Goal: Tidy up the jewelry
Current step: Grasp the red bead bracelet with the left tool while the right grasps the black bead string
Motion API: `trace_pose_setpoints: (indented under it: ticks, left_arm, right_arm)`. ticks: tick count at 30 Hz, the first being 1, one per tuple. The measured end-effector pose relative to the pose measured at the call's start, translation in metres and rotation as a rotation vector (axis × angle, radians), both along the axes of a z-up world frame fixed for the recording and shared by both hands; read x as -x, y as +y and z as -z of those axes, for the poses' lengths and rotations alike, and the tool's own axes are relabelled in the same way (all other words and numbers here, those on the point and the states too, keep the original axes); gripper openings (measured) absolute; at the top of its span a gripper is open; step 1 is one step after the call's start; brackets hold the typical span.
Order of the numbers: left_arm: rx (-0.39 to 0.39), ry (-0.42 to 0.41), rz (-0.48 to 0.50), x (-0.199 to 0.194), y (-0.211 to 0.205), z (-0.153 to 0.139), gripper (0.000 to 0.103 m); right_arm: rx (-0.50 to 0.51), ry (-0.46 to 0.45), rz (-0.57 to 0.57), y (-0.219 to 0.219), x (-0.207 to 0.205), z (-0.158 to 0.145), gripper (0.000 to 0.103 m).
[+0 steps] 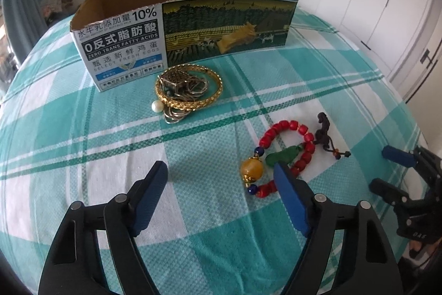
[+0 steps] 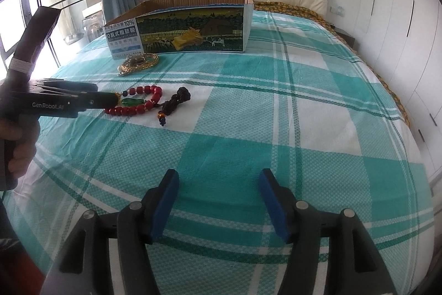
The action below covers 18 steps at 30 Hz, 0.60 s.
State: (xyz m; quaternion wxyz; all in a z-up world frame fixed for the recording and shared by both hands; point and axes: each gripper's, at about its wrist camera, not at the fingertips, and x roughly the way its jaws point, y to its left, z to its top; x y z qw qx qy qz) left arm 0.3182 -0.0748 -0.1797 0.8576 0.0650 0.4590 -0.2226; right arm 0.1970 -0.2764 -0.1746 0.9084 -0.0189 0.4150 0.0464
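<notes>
The red bead bracelet with a yellow amber ball and a green pendant [image 1: 284, 154] lies flat on the teal and white checked bedspread [image 1: 110, 145], in the middle part of the bed, well apart from its edges. The left gripper [image 1: 221, 179] hovers just beside it, with the jaws wide apart and nothing between them. The bracelet lies slightly to the right of this gap, and its right finger already covers some beads. The right gripper [image 2: 218, 192] is also open and empty, and it is farther from the bracelet. So the left hand is nearer, I think. The gold bangle with tangled chains and a pearl [image 1: 187, 90] rests just before the open cardboard box [image 1: 182, 26].
</notes>
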Motion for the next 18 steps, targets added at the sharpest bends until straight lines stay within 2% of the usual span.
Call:
trace_pose_setpoints:
  ticks: [4, 7, 10, 14, 16, 18]
  left_arm:
    - [-0.038, -0.03, 0.01, 0.004, -0.008, 0.001, 0.05]
    - [-0.044, -0.045, 0.062, 0.014, -0.017, 0.0, 0.017]
    - [-0.069, -0.068, 0.057, 0.022, -0.019, 0.0, 0.016]
    - [-0.045, -0.061, -0.006, 0.033, 0.003, -0.007, 0.016]
    - [-0.041, -0.063, -0.045, 0.04, 0.017, -0.01, 0.016]
    - [-0.028, -0.056, -0.073, 0.043, 0.029, -0.012, 0.016]
  right_arm:
    - [-0.004, 0.001, -0.004, 0.0, 0.0, 0.0, 0.064]
    - [-0.004, 0.009, -0.013, 0.001, -0.001, 0.0, 0.067]
    - [-0.004, 0.012, -0.019, 0.002, -0.002, 0.0, 0.068]
    - [-0.024, 0.026, -0.021, -0.001, -0.003, -0.001, 0.068]
    - [-0.077, 0.047, -0.015, -0.004, -0.007, -0.004, 0.068]
    - [-0.178, 0.065, -0.028, -0.007, -0.014, -0.007, 0.068]
